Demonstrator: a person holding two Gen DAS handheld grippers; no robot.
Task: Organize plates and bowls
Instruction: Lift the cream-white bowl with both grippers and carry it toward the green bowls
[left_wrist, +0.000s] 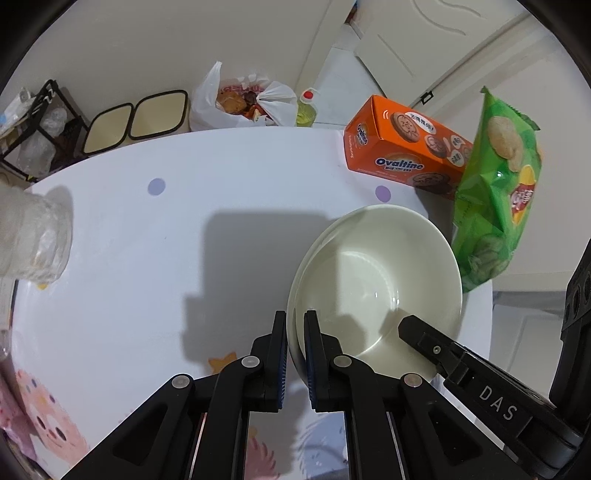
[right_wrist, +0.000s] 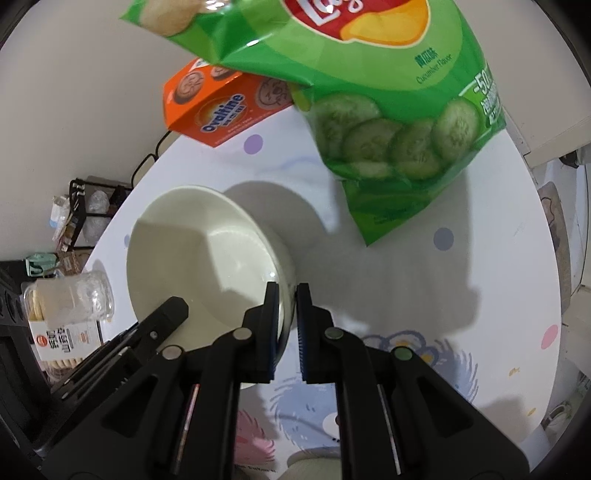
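Worktop (left_wrist: 147, 258): round, white, glossy cover w/ purple dots and cartoon animal prints near my edge. Room: plain off-white wall behind, white paneled door (left_wrist: 436, 40) at far right in the left wrist view.

Count, on worktop: 1 stack of cream dishes (left_wrist: 373, 284), glossy ceramic, round, shallow; two rims show at its left edge, so at least 2 pcs. 1 orange Ovaltine box (left_wrist: 402, 147), cardboard, rectangular, lying tilted. 1 green chip bag (left_wrist: 495, 192), crinkled foil, standing just beside the dishes. 1 clear plastic cookie pack (right_wrist: 70, 306), cylindrical, at the left edge.

Beyond the worktop: 2 cream bins (left_wrist: 136, 120) w/ dark rims, 1 white plastic bag (left_wrist: 240, 99) of food, 1 black wire rack (left_wrist: 40, 129).

Left gripper (left_wrist: 295, 332): nearly closed, clamped on the near-left rim of the dishes, one black finger outside, one inside.

Right gripper (right_wrist: 284, 310): nearly closed, clamped on the opposite rim, same arrangement. Its finger shows inside the dish in the left wrist view.

Dishes sit right of worktop center, between both grippers; lifted or resting, cannot tell.
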